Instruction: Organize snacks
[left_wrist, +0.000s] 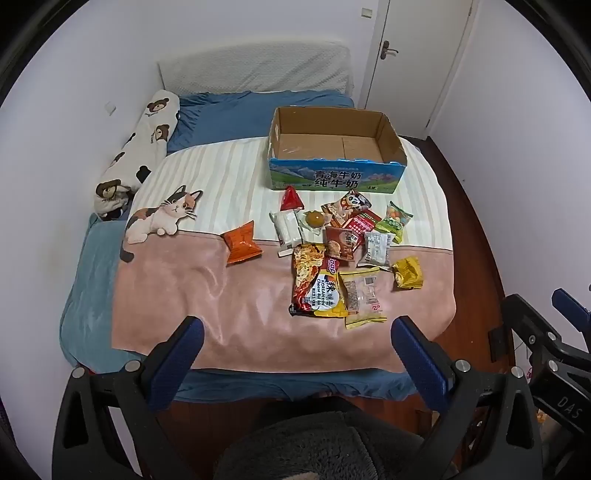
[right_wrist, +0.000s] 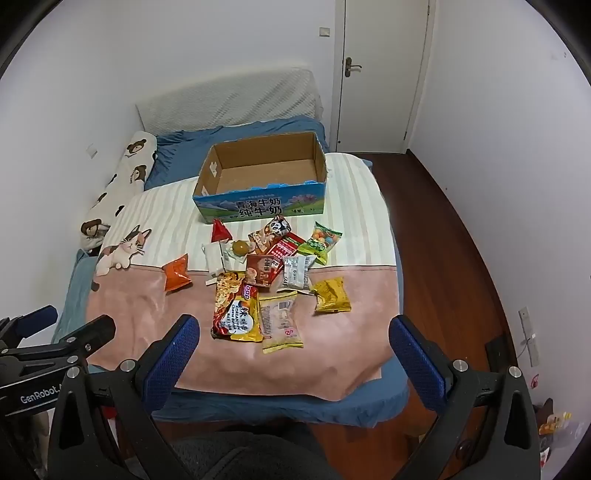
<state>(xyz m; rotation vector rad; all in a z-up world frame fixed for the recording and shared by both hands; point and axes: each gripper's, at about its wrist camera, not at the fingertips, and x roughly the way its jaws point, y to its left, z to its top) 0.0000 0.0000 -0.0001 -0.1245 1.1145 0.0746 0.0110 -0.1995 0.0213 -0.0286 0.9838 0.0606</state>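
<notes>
A: How far is the work of organizing the snacks?

B: I think it has not begun. The cardboard box (left_wrist: 334, 147) stands on the bed (left_wrist: 96, 266), on the striped part of the blanket (left_wrist: 229, 173), and I see nothing inside it, only the bare bottom. All the snacks lie outside, in a loose heap just in front of the box.

A: Which snacks do you see?

B: The noodle packet (left_wrist: 314, 280) is the nearest one, and a yellow-edged packet (left_wrist: 364, 297) touches its side. A gold packet (left_wrist: 407, 272) lies a little apart on the right, and an orange packet (left_wrist: 242, 242) lies alone on the left. A red triangular packet (left_wrist: 291, 198) is closest to the box. The others overlap, so I cannot count them surely.

A: And the fingers?

B: On the left gripper (left_wrist: 297, 341) the fingers stand wide and nothing is between them; they hang over the near edge of the bed, touching no packet. The right gripper (right_wrist: 295, 339) is the same: wide, holding nothing, above the pink part of the blanket, with the noodle packet near its left finger.

A: So everything is left to do?

B: In my judgement, yes: every packet must go into the box.
</notes>
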